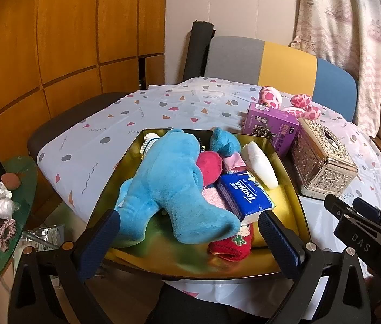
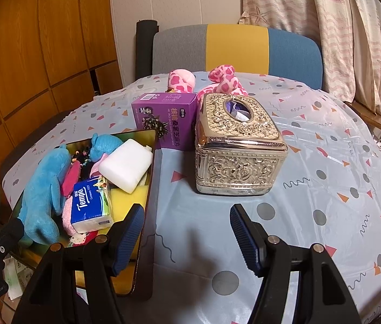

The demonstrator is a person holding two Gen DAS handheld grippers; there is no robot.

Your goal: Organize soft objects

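Down over the near edge of the counter (image 2: pixel 325 162), both tools tilt forward: the left tool (image 1: pixel 189 224) stands wide over the gold tray (image 1: pixel 290 189), its pads either side of the blue plush toy's (image 1: pixel 168 183) legs without pressing them, and the right tool (image 2: pixel 187 229) hangs about half open and empty above bare patterned cloth, just right of the tray. Inside the tray lie the blue toy, a tissue pack (image 1: pixel 247 194), a white sponge (image 1: pixel 262 168) and a red sock (image 1: pixel 232 244), while a purple box (image 2: pixel 167 120), an ornate tissue box (image 2: pixel 237 145) and a pink spotted toy (image 2: pixel 224 81) stay outside on the counter, before a striped chair (image 2: pixel 236 48), wooden cupboards and curtains.
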